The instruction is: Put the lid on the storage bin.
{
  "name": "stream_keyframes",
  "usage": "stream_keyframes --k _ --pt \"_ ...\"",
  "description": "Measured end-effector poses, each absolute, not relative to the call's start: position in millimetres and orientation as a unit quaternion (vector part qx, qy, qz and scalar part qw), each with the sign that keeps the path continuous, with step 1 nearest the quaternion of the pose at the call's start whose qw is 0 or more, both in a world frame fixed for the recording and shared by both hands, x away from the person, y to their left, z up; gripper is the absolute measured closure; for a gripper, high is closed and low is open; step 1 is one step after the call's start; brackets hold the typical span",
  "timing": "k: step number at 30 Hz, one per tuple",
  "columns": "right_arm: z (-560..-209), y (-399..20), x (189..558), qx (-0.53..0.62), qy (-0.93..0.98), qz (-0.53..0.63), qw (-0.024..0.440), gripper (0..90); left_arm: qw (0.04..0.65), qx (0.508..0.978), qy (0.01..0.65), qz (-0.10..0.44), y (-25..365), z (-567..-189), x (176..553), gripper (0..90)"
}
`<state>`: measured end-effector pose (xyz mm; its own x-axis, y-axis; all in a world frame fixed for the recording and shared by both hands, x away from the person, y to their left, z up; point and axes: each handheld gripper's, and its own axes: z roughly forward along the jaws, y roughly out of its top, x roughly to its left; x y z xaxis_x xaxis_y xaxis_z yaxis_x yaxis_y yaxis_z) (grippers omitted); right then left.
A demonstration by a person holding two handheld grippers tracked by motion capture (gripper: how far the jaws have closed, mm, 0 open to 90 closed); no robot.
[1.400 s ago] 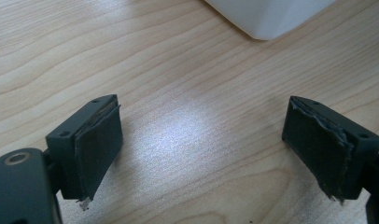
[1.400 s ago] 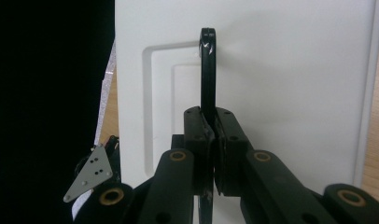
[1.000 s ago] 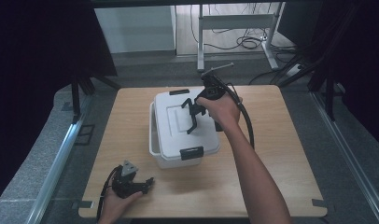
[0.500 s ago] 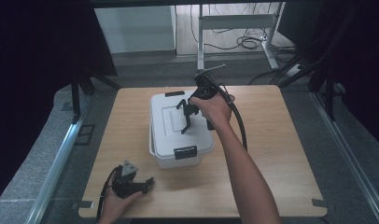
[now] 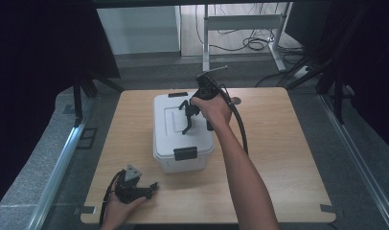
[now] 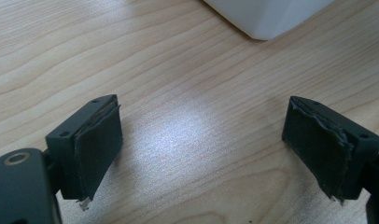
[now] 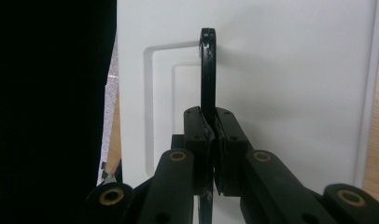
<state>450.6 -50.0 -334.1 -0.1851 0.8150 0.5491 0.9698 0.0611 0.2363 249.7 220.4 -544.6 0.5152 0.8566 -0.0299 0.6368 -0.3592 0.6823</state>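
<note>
White lidded box (image 5: 180,139) – contents hidden – its black handle (image 7: 207,70) pinched by right gripper (image 7: 212,126); left gripper (image 6: 201,140) spread.

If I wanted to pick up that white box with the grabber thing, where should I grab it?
Probably by the black handle on the lid of the white storage box, coming straight down from above. It stands up as a thin strip, so two jaws fit either side. The right gripper is shut on it just so, while the left gripper rests open on the wooden table.
</note>
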Motion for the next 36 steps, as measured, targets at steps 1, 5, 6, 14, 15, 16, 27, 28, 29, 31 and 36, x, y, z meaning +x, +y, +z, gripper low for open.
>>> stream_keyframes --k 1,5,6,14,15,16,27,28,29,31,36 --pt "-335.2 -49.5 451.6 -0.624 -0.714 -0.286 0.137 85.2 0.326 0.807 0.462 0.168 220.5 -544.5 249.7 12.1" --pt "-339.9 -47.9 454.8 -0.627 -0.712 -0.284 0.140 85.2 0.326 0.808 0.462 0.168 220.5 -544.5 249.6 12.2" --pt "-339.9 -47.9 454.8 -0.627 -0.712 -0.284 0.140 85.2 0.326 0.808 0.462 0.168 220.5 -544.5 249.6 12.2" --pt "-357.0 -51.1 458.4 -0.637 -0.693 -0.300 0.155 84.9 0.326 0.807 0.463 0.167 220.3 -544.5 249.5 12.1" --pt "-356.9 -51.1 458.0 -0.636 -0.693 -0.301 0.154 84.9 0.326 0.807 0.463 0.167 220.3 -544.5 249.5 12.1" --pt "-356.4 -50.4 457.7 -0.634 -0.696 -0.301 0.151 84.9 0.326 0.807 0.463 0.167 220.3 -544.5 249.5 12.1" --pt "-361.6 -41.1 454.9 -0.645 -0.690 -0.297 0.142 84.3 0.326 0.807 0.463 0.167 220.2 -544.5 249.6 12.1" --pt "-362.0 -41.4 455.1 -0.646 -0.688 -0.298 0.144 84.3 0.326 0.807 0.463 0.167 220.2 -544.6 249.6 12.0" --pt "-362.8 -42.5 455.3 -0.644 -0.688 -0.300 0.146 84.2 0.326 0.807 0.463 0.167 220.2 -544.5 249.6 12.0" --pt "-363.0 -42.8 454.7 -0.644 -0.687 -0.303 0.146 84.0 0.326 0.807 0.463 0.167 220.2 -544.6 249.6 12.1" --pt "-364.2 -43.4 452.8 -0.624 -0.704 -0.312 0.132 77.6 0.326 0.807 0.463 0.167 220.2 -544.5 249.6 12.0"
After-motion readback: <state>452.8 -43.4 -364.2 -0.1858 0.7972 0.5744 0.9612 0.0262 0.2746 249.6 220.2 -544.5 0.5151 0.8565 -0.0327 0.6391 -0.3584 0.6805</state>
